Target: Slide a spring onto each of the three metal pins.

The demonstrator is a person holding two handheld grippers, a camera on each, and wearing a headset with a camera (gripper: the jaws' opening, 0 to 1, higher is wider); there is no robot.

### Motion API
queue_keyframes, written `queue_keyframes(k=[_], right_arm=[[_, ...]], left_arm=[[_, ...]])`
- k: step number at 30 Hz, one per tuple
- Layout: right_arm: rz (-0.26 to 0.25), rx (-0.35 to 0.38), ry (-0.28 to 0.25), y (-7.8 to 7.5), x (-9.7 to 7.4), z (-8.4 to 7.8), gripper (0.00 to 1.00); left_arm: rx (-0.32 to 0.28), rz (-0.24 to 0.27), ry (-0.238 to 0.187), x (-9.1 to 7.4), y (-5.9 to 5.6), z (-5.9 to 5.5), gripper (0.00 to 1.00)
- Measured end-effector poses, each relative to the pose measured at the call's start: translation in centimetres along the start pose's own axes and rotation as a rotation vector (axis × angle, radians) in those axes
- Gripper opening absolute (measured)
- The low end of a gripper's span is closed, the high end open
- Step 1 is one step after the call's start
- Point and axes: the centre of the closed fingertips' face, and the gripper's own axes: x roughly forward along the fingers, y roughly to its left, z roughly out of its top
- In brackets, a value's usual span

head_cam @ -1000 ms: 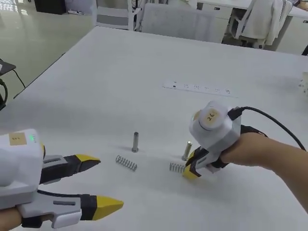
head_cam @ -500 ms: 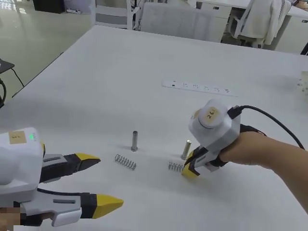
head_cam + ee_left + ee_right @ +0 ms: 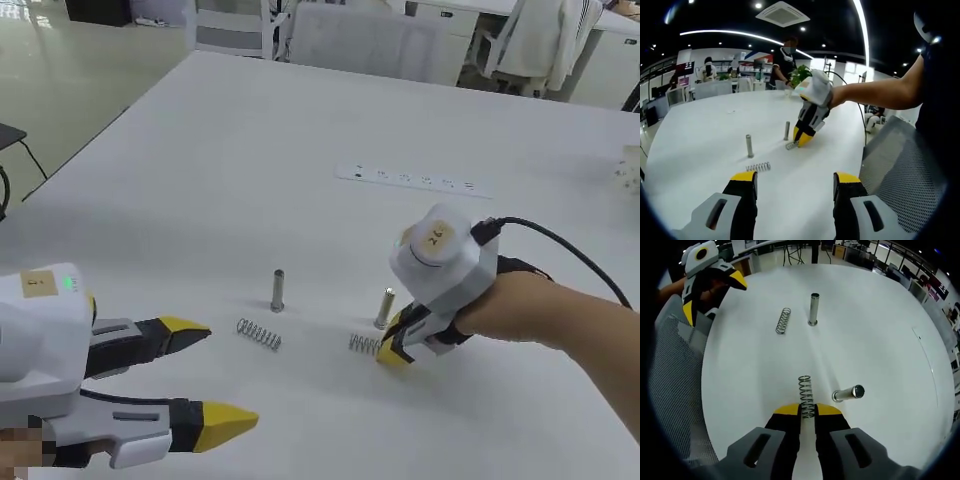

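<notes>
Right gripper (image 3: 807, 411): closed on one end of the spring (image 3: 805, 389).
Left gripper (image 3: 795, 181): spread wide, empty.
Risk: your end-only hold may let it swing, toppling the pin (image 3: 849, 393) just right of the jaws.

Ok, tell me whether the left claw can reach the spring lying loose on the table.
Probably yes: the left claw is open, the loose spring lies just ahead of it, and only bare table lies between them.
</notes>
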Motion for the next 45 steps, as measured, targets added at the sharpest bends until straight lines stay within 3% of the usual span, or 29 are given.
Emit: queue_keyframes(k=[15, 35, 45], right_arm=[[0.001, -0.046, 0.010, 1.2, -1.3, 0.5, 0.08], [0.074, -0.124, 0.003, 4.9, -3.0, 2.2, 0.08], [0.097, -0.176, -0.010, 6.4, -3.8, 3.8, 0.08]], left_arm=[[0.018, -0.022, 0.000, 0.5, -0.4, 0.4, 0.55], [0.037, -0.043, 0.006, 1.1, -1.2, 0.6, 0.52], [0.050, -0.056, 0.004, 1.3, -1.3, 0.8, 0.50]])
